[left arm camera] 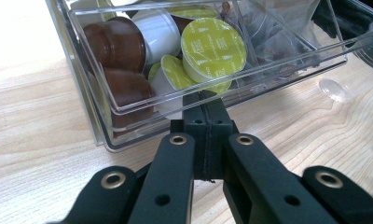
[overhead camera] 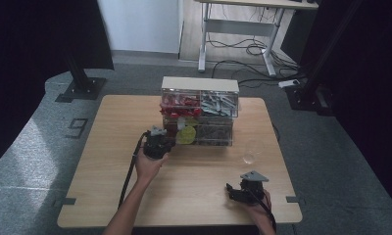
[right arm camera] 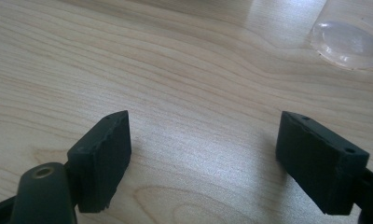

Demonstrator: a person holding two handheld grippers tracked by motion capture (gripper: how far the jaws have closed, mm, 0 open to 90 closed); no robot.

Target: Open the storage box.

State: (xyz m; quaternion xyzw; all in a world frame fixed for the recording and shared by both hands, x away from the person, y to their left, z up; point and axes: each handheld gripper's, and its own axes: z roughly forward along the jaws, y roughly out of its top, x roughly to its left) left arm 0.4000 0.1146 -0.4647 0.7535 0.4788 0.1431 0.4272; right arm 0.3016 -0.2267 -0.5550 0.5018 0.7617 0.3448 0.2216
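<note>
High view: desk (overhead camera: pixel 243 5) beyond organizer (overhead camera: pixel 200 111)

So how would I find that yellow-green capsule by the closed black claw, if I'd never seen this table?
Start at the clear plastic drawer box at the far middle of the wooden table. Its lower left drawer is pulled out toward the left gripper, whose jaws are shut at its front edge. Among the brown and white capsules inside, the capsule is the one showing a round yellow-green foil lid, facing you.

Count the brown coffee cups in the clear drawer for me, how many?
2. One brown capsule lies at the drawer's left end, the other brown capsule just below it against the front wall. More may hide behind.
</note>
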